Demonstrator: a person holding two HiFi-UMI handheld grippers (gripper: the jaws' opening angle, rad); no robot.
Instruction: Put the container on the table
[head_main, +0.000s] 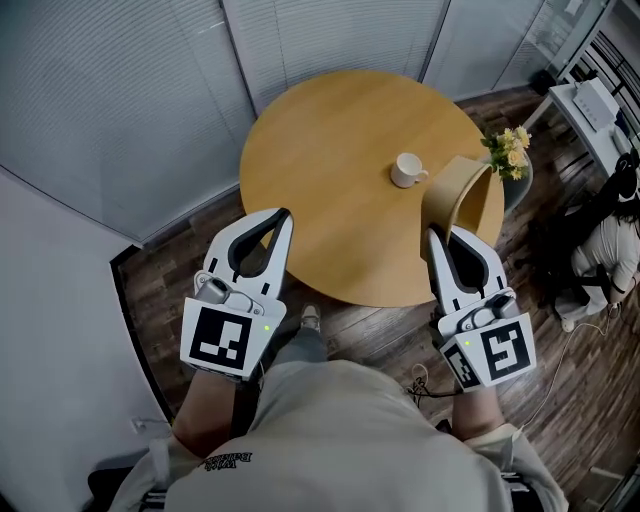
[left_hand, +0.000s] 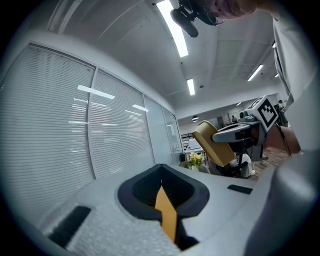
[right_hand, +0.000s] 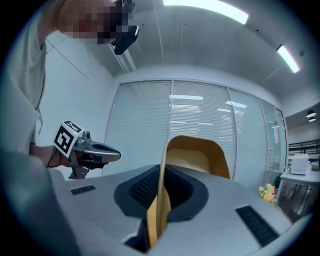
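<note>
R gripper is clamped on the near wall of the tan container, held tilted at the near-right edge of the table, w/ bare tabletop just fwd-left, before the cup; L gripper closed, empty.

Round wooden bench, set on dark plank floor. Partition walls are covered by closed white blinds. White side desk is placed at right. Ceiling is lit by strip lights.
</note>
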